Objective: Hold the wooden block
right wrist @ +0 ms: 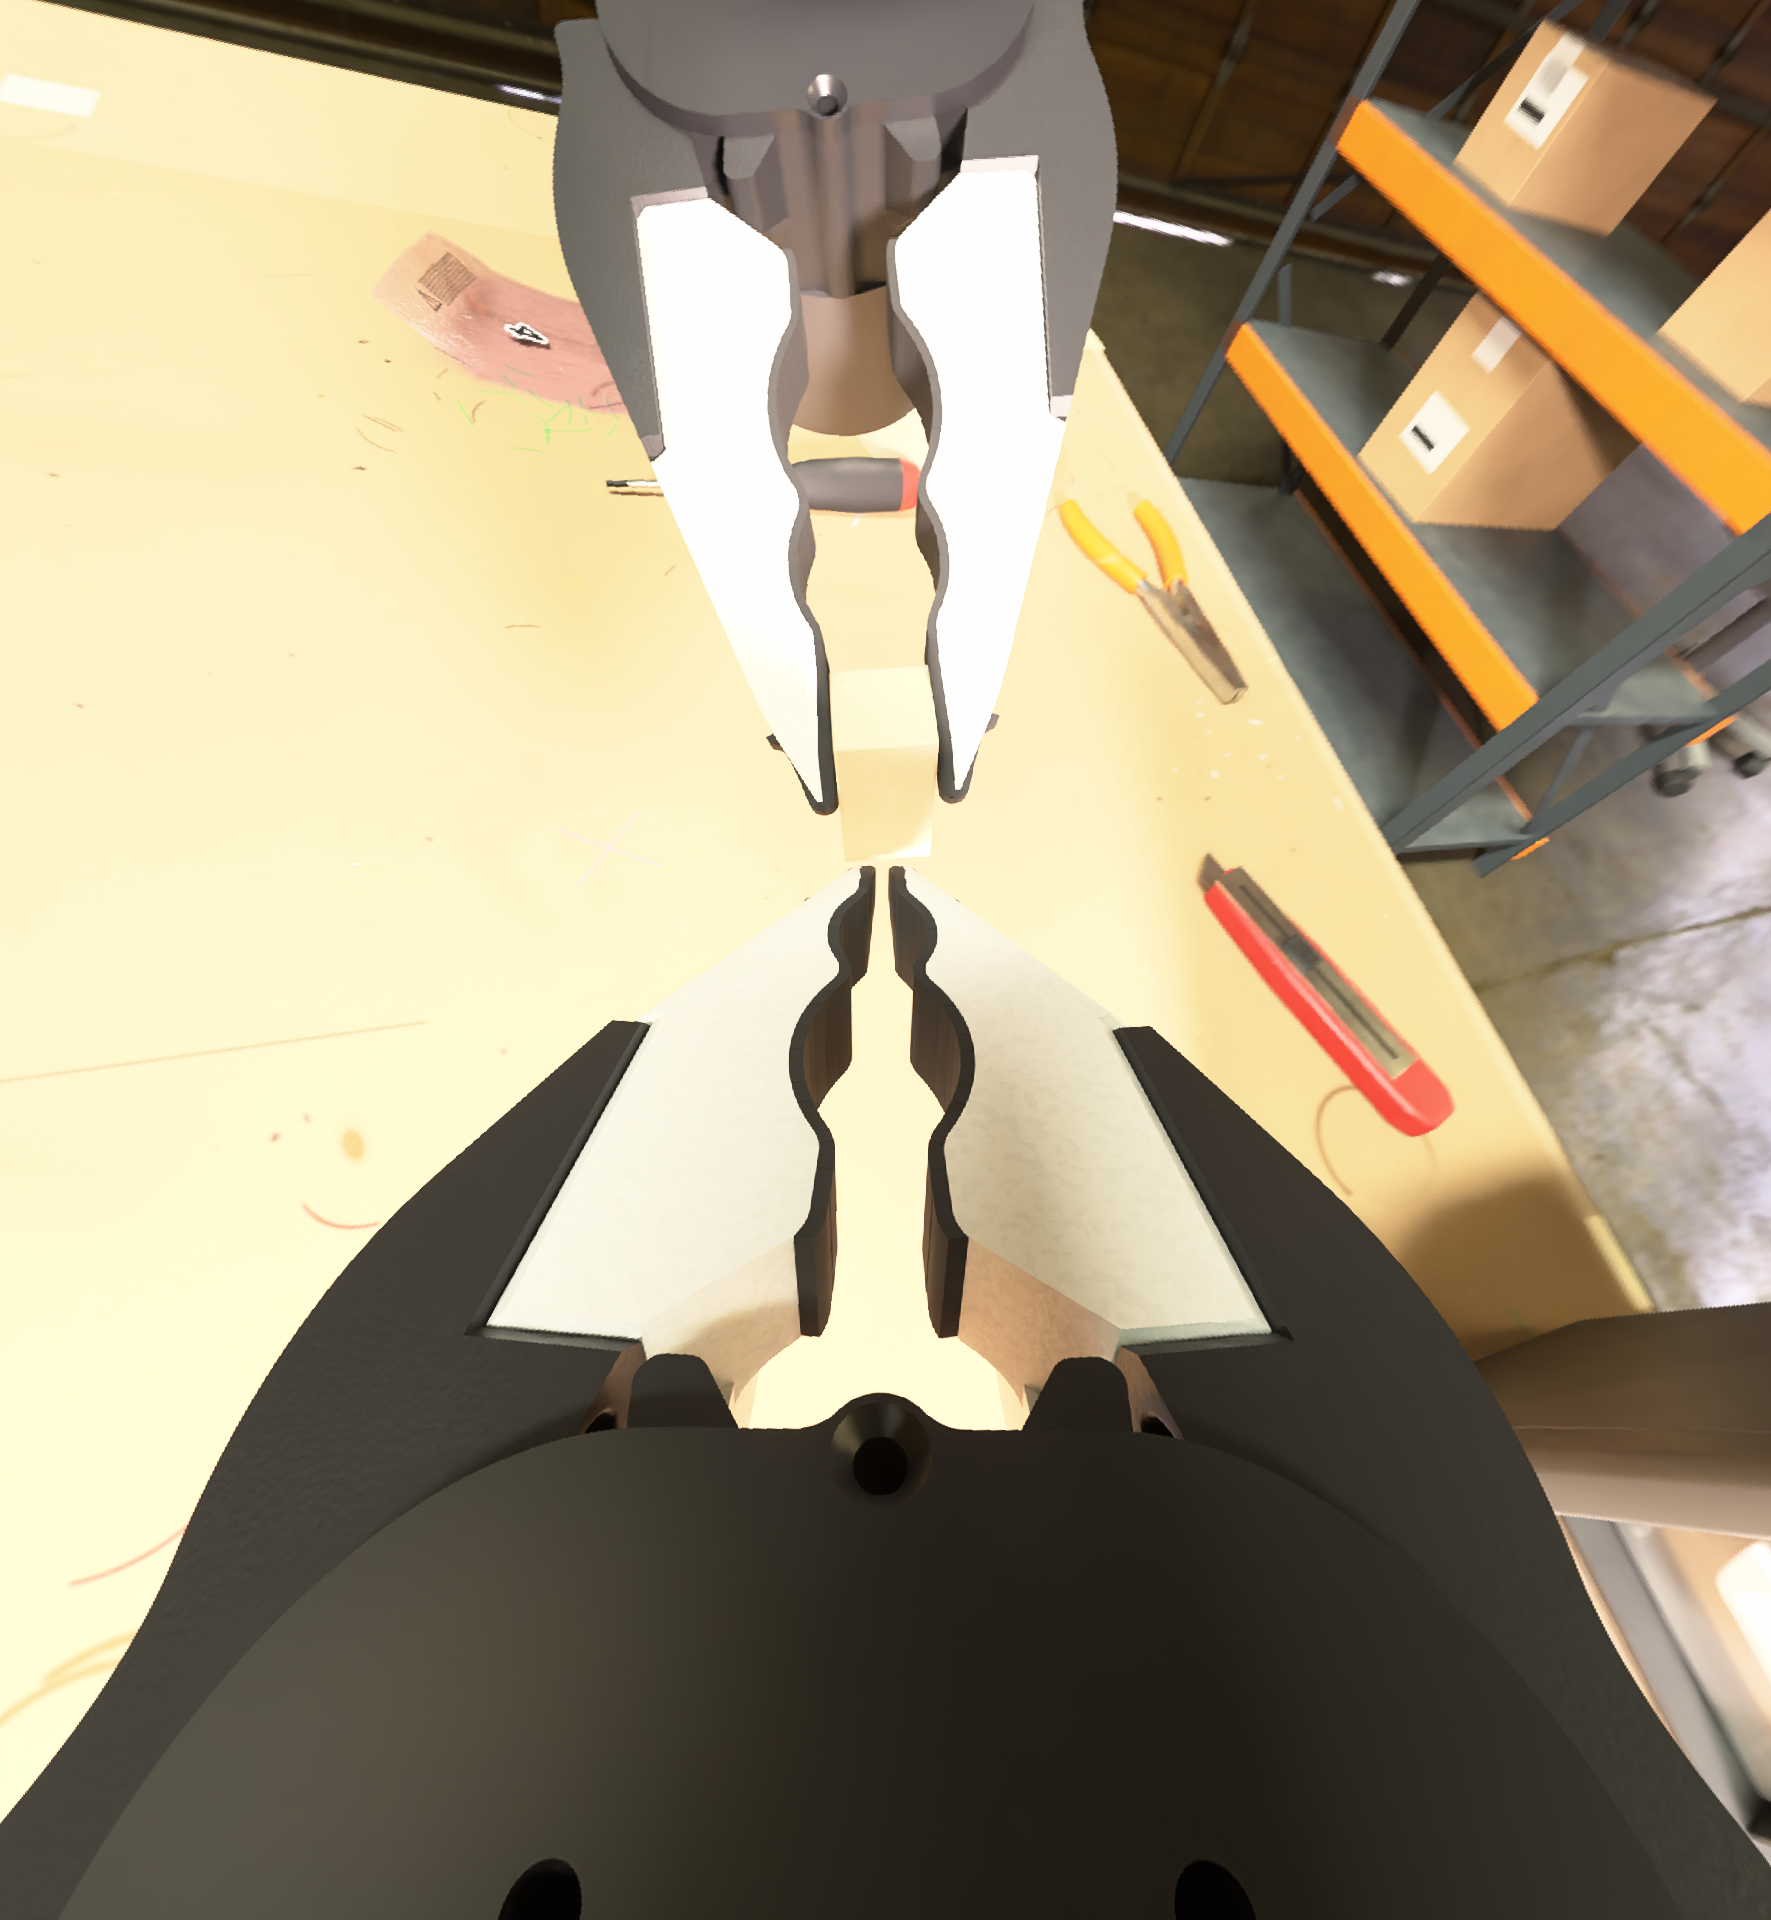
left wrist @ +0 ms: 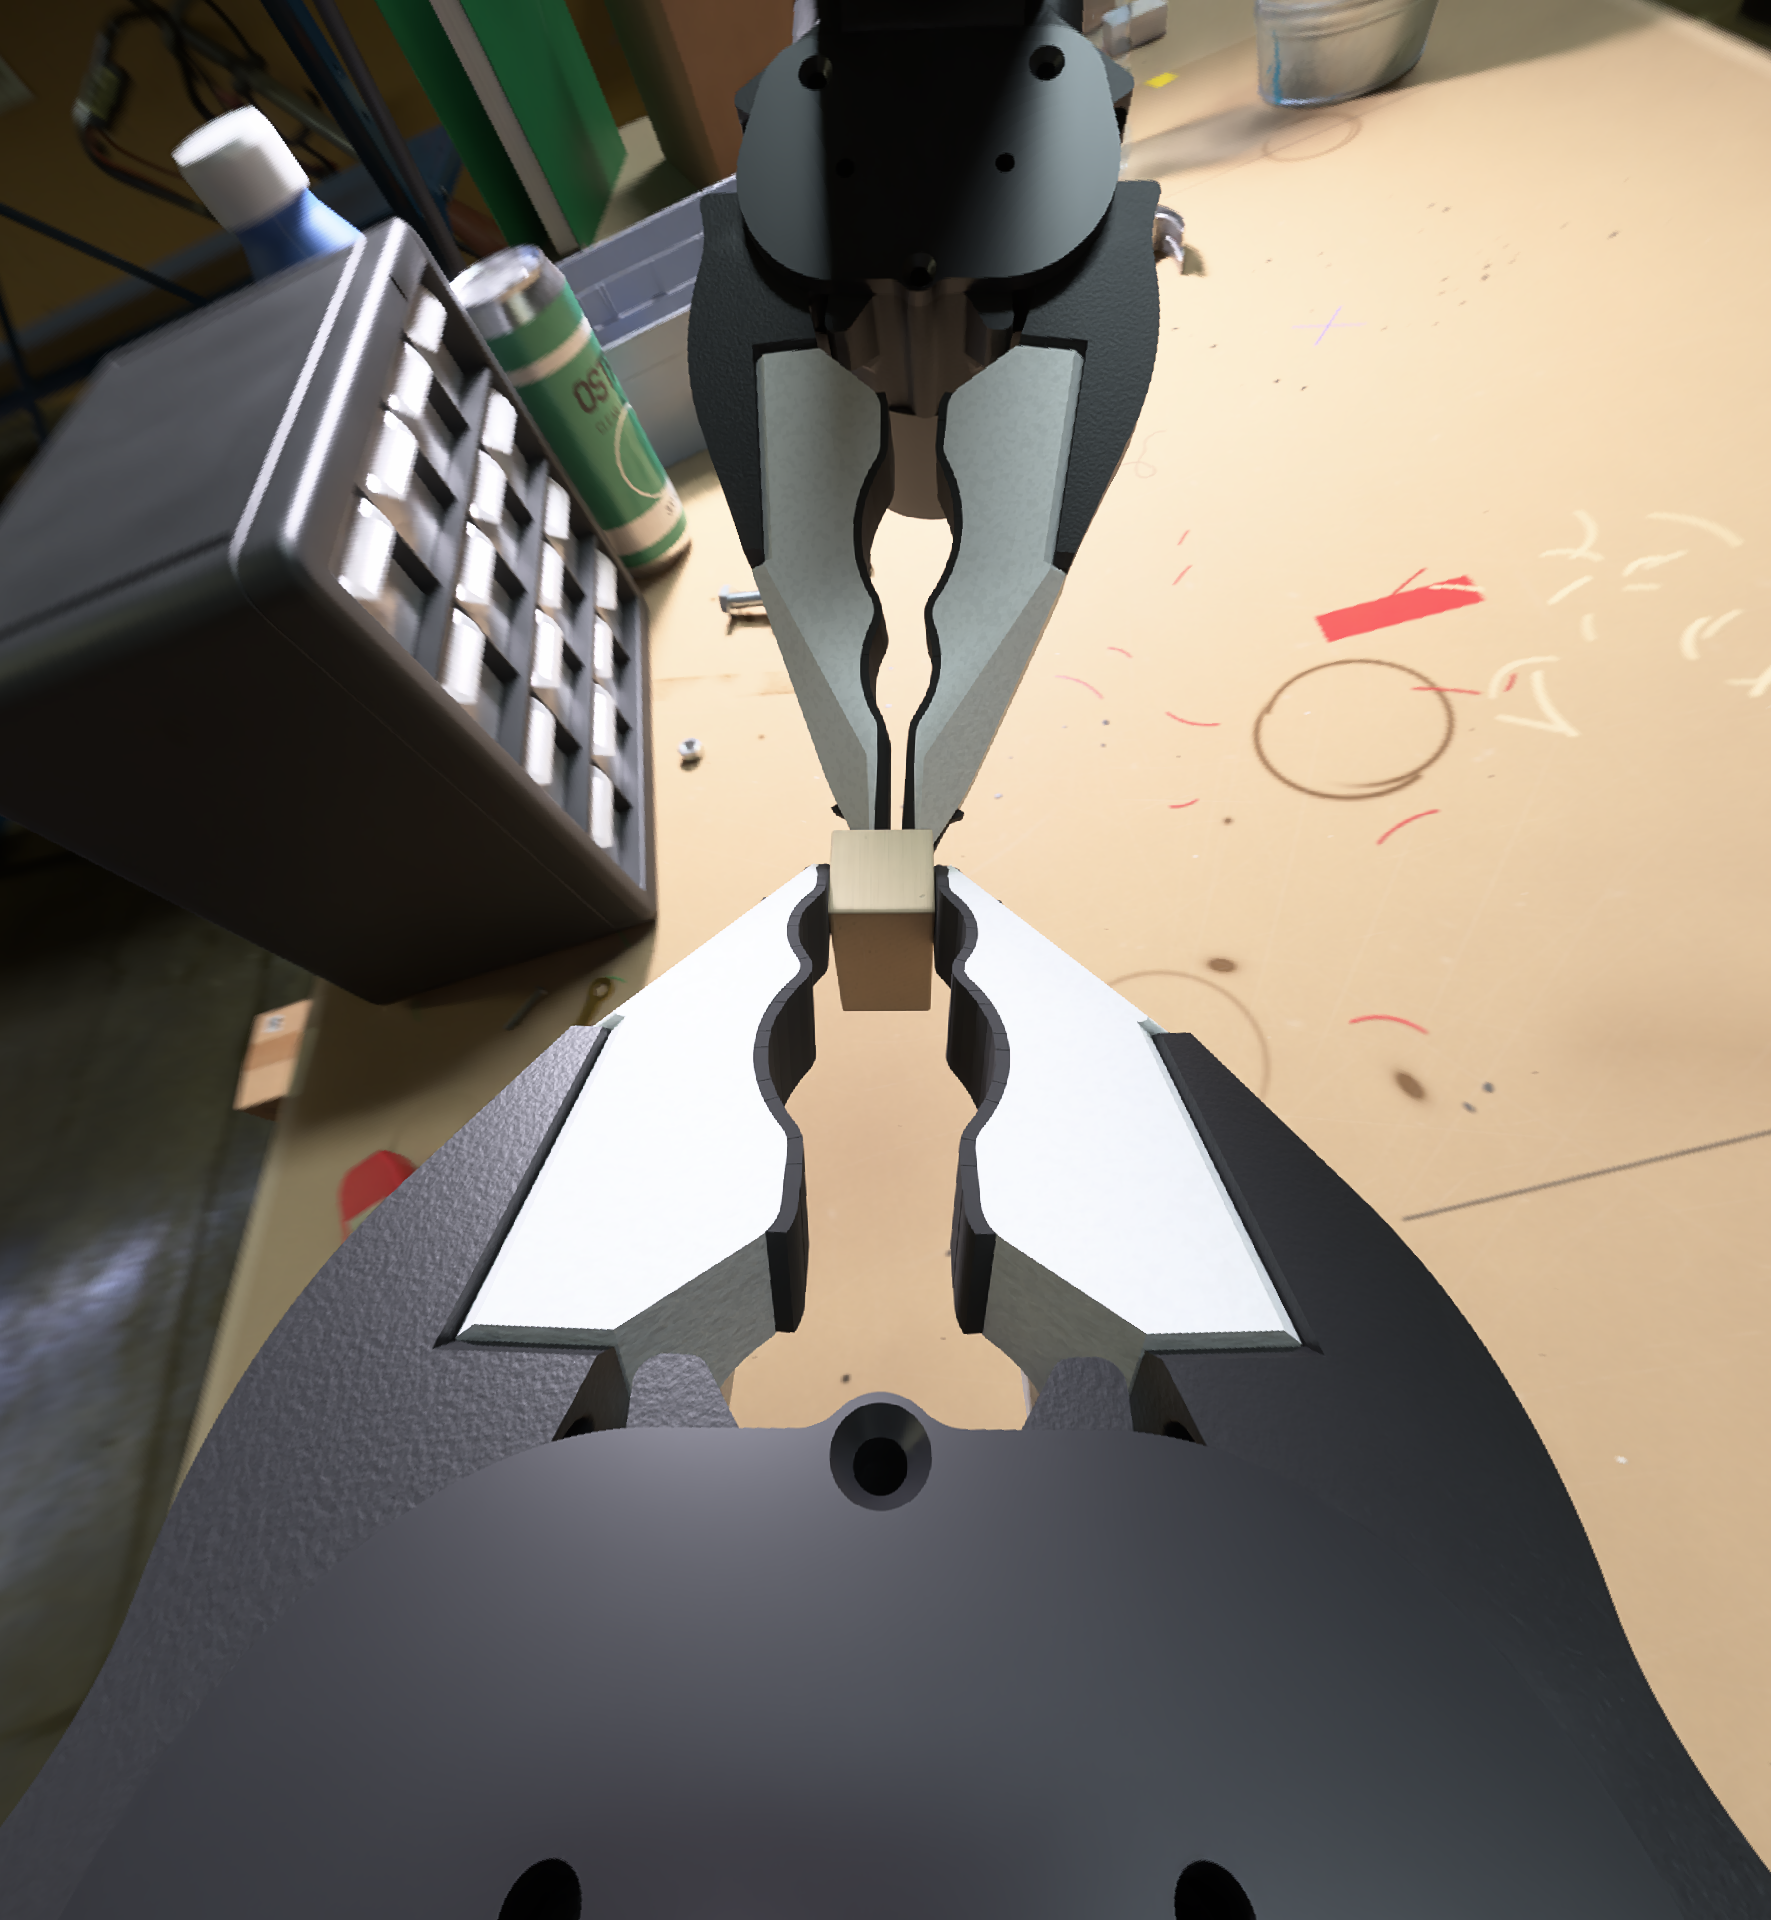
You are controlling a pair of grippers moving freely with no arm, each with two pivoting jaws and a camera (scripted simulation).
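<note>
The wooden block (left wrist: 881, 935) is a small pale cube held above the tan table (left wrist: 1380, 1039). My left gripper (left wrist: 881, 883) is shut on the wooden block, one finger on each side. My right gripper (left wrist: 896, 821) faces it from the far side, its jaws nearly together and empty, its tips at the block's far edge. In the right wrist view the right gripper (right wrist: 881, 878) sits just below the block (right wrist: 886, 769), which the left gripper (right wrist: 889, 795) clamps.
A dark drawer organizer (left wrist: 289, 623), a green can (left wrist: 590, 416) and a white-capped bottle (left wrist: 257, 187) stand at the left. Orange pliers (right wrist: 1151, 582), a red utility knife (right wrist: 1317, 997) and a screwdriver (right wrist: 850, 483) lie near the table's right edge. Shelving with boxes (right wrist: 1587, 312) stands beyond.
</note>
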